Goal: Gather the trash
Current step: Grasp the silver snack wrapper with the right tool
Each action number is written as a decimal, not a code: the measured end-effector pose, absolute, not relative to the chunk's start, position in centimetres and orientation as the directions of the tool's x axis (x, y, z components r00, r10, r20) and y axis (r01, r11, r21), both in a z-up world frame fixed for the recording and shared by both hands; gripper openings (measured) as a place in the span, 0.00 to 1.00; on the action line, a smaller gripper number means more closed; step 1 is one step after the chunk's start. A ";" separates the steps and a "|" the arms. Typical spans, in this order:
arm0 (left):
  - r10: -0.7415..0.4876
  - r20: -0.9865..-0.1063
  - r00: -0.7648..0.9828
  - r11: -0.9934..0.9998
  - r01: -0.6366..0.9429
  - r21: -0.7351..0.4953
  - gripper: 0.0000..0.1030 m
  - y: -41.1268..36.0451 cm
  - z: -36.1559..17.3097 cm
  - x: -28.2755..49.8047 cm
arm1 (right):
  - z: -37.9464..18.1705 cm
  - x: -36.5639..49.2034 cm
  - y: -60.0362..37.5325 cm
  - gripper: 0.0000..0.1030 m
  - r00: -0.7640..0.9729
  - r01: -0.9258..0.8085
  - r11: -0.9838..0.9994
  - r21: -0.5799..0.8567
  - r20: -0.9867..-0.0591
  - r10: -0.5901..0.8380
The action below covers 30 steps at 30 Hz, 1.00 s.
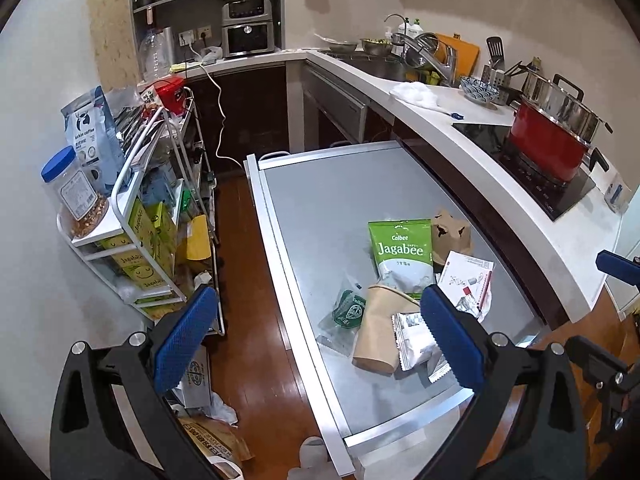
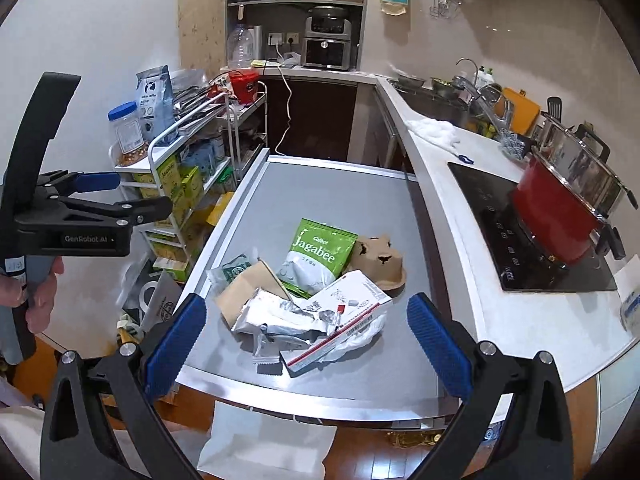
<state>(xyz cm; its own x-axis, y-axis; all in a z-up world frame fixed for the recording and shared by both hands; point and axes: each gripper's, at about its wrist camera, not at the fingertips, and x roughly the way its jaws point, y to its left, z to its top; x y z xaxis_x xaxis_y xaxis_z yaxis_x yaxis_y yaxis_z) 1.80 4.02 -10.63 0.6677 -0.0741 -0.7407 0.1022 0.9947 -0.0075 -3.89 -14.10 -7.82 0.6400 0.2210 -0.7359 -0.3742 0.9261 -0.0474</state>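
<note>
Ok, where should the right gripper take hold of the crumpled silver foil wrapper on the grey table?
Grip the crumpled silver foil wrapper at its raised middle fold, coming from above on the near side with the open right gripper. It lies on top of the pile, and the white carton crowds its right end.

Red pot (image 2: 560,216) on cooktop (image 2: 532,256); snack rack (image 1: 132,216) w/ blue-lid jar (image 1: 74,196).

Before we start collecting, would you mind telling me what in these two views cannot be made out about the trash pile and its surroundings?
- White bag, right wrist view: mouth hidden under the table edge.
- Paper cup, left wrist view: its base lies under the foil wrapper, contents unseen.
- White box: print too small to read in either view.
- Red pot: lidded, contents hidden.
- Floor clutter: blocked by the left gripper's fingers.
</note>
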 end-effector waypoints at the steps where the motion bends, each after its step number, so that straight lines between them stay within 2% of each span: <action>1: -0.074 -0.741 0.668 0.994 0.105 -0.004 0.98 3.9 -10.7 1.8 | -8.1 -3.8 -13.7 0.96 0.621 -0.409 0.911 -0.059 -0.749 0.231; 9: -0.145 -0.765 0.627 0.977 0.211 -0.012 0.98 4.0 -11.8 2.7 | -11.3 -2.5 -10.7 0.96 0.461 -0.666 0.735 -0.129 -0.846 0.269; 14: -0.156 -0.800 0.580 0.976 0.214 -0.035 0.98 5.0 -13.4 3.3 | -14.0 -0.1 -9.1 0.96 0.342 -0.750 0.656 -0.086 -0.899 0.273; 18: -0.166 -0.827 0.538 0.981 0.178 -0.081 0.98 6.5 -14.8 3.4 | -16.4 2.1 -8.2 0.96 0.260 -0.784 0.618 -0.056 -0.934 0.246; 30: -0.139 -0.850 0.507 0.989 0.119 -0.090 0.98 8.9 -16.6 3.4 | -22.5 4.9 -4.9 0.96 0.096 -0.906 0.420 -0.048 -0.991 0.094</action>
